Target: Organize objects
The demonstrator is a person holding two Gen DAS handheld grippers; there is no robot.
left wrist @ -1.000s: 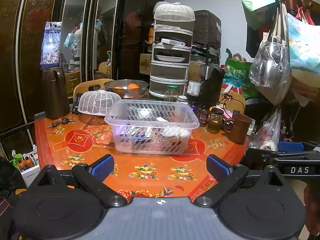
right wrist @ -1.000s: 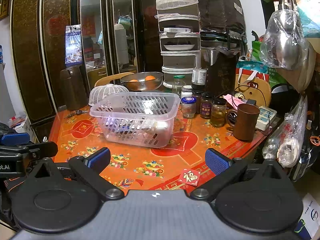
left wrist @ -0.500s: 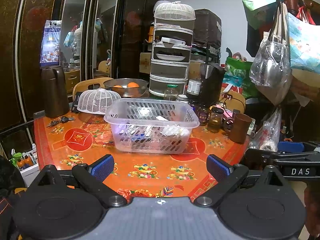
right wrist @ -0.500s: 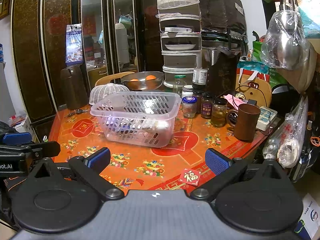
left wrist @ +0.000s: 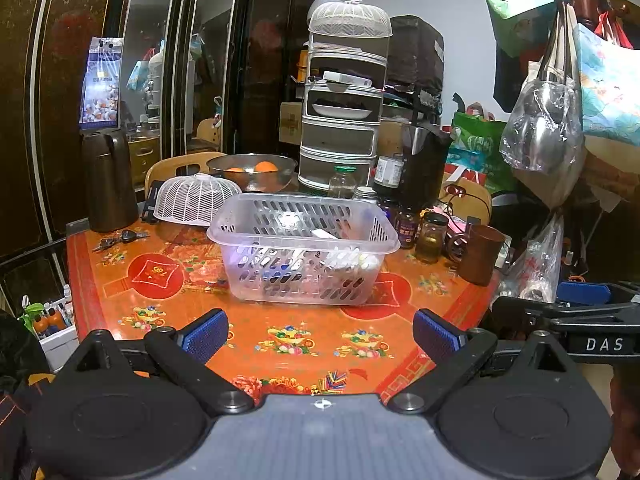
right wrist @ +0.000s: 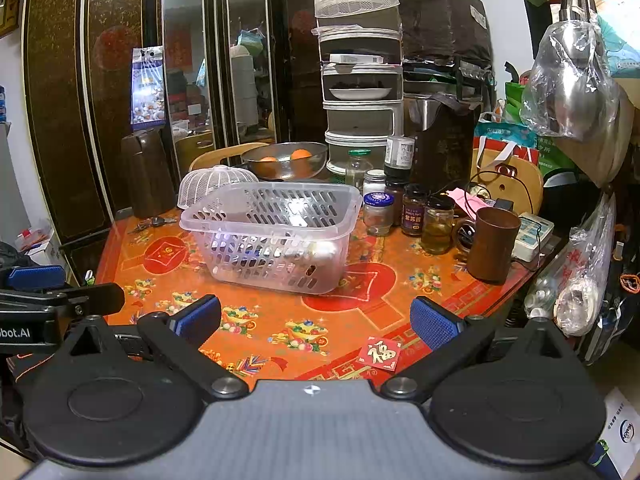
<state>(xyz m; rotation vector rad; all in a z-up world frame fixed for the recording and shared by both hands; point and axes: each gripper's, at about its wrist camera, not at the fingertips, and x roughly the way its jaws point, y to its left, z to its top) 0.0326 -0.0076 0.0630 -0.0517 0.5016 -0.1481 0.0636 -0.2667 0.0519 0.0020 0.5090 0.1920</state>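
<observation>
A clear slotted plastic basket (left wrist: pixel 304 248) with several small items inside stands in the middle of the orange patterned table (left wrist: pixel 280 340); it also shows in the right wrist view (right wrist: pixel 272 236). My left gripper (left wrist: pixel 320 336) is open and empty, held over the table's near edge, short of the basket. My right gripper (right wrist: pixel 316 320) is open and empty, also short of the basket. A small red packet (right wrist: pixel 379 353) lies on the table near the right gripper's right finger. The right gripper's finger shows in the left wrist view (left wrist: pixel 584 294).
Several jars (right wrist: pixel 414 216) and a brown cup (right wrist: pixel 492 244) stand right of the basket. A white mesh cover (left wrist: pixel 196 200), keys (left wrist: pixel 120 238), a brown jug (left wrist: pixel 108 180), a bowl of oranges (left wrist: pixel 252 172) and a tiered rack (left wrist: pixel 344 100) are behind. Bags (left wrist: pixel 544 132) hang at the right.
Both grippers have stayed open and nearly still; the views shift only slightly.
</observation>
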